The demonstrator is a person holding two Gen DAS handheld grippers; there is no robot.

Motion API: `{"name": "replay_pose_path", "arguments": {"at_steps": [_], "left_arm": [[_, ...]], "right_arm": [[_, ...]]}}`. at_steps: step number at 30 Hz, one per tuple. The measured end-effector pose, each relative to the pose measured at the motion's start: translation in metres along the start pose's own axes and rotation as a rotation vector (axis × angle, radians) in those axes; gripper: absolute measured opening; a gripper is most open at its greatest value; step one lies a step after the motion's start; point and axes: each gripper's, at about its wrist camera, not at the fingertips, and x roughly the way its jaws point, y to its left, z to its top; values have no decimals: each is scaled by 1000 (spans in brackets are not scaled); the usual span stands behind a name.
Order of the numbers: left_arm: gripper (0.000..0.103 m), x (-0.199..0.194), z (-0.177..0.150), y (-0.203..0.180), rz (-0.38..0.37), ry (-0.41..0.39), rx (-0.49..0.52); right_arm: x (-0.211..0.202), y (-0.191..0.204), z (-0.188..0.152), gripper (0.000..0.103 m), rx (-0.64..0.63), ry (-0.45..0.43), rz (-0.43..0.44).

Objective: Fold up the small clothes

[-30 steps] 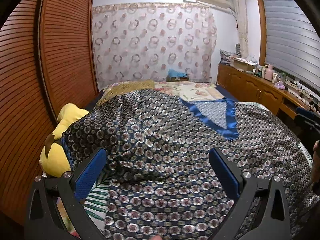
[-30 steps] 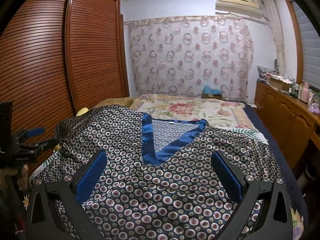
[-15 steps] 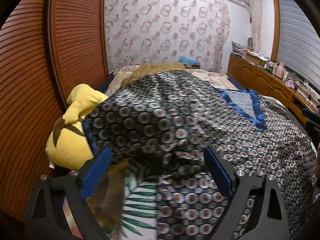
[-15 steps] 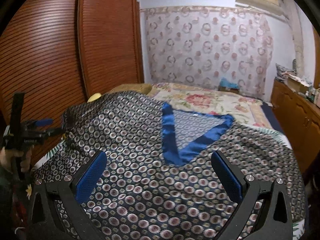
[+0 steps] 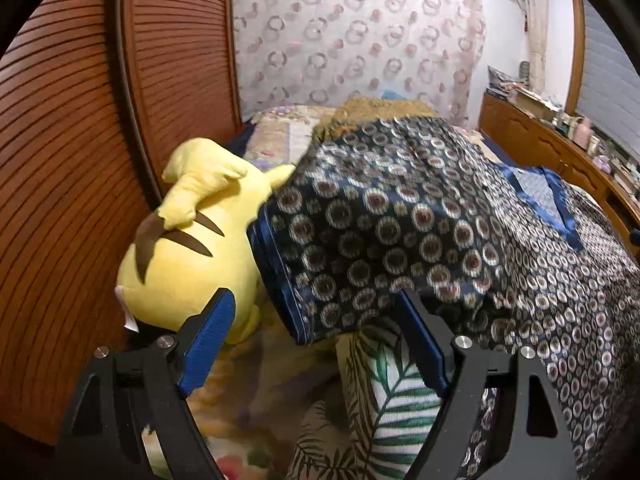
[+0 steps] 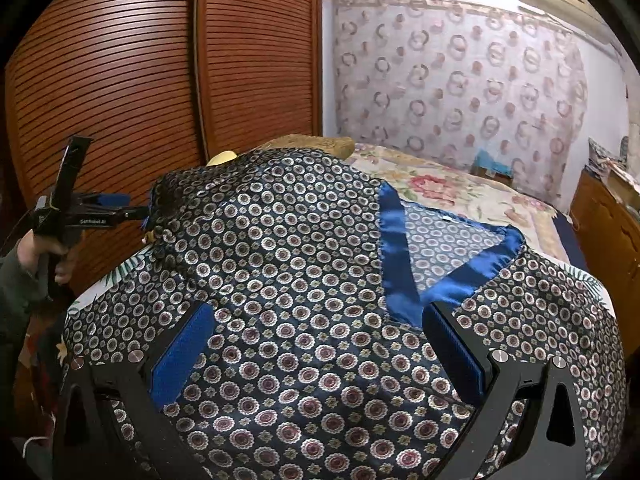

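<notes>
A dark navy top (image 6: pixel 304 264) with a ring pattern and a blue satin V-neck (image 6: pixel 394 264) lies spread on the bed. Its left sleeve (image 5: pixel 360 232) ends in a blue-trimmed cuff (image 5: pixel 276 276) beside a plush toy. My left gripper (image 5: pixel 316 324) is at that cuff and its jaws are closing. The cuff's lower corner hangs between them, and the pads are still apart from the cloth. In the right wrist view the left gripper (image 6: pixel 140 212) reaches the sleeve end from the left. My right gripper (image 6: pixel 320 340) is open above the top's chest.
A yellow plush toy (image 5: pixel 192 256) lies against the slatted wooden wardrobe doors (image 5: pixel 80 160). A leaf-print sheet (image 5: pixel 392 392) shows under the sleeve. The floral bedspread (image 6: pixel 460 192) stretches to the curtain. A wooden cabinet (image 5: pixel 540 148) lines the right wall.
My left gripper has moved left along the sleeve to its cuff, dipped lower, and its jaws have narrowed. The right gripper has shifted a little and rolled over the top's chest.
</notes>
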Motion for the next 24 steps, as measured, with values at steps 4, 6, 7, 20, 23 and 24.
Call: {"name": "replay_pose_path", "arguments": {"at_steps": [4, 6, 7, 20, 23, 24], "left_arm": [[83, 9, -5, 1, 1, 41, 13], [83, 14, -6, 2, -8, 54, 12], [81, 18, -5, 4, -11, 59, 13], [4, 21, 14, 1, -6, 15, 41], [3, -1, 24, -6, -20, -53, 41], [3, -6, 29, -10, -22, -71, 45]], "right_arm": [[2, 1, -1, 103, -3, 8, 7], [4, -1, -1, 103, -6, 11, 7], [4, -1, 0, 103, -6, 11, 6], [12, -1, -5, 103, -8, 33, 18], [8, -5, -7, 103, 9, 25, 17], [7, -6, -8, 103, 14, 23, 17]]}}
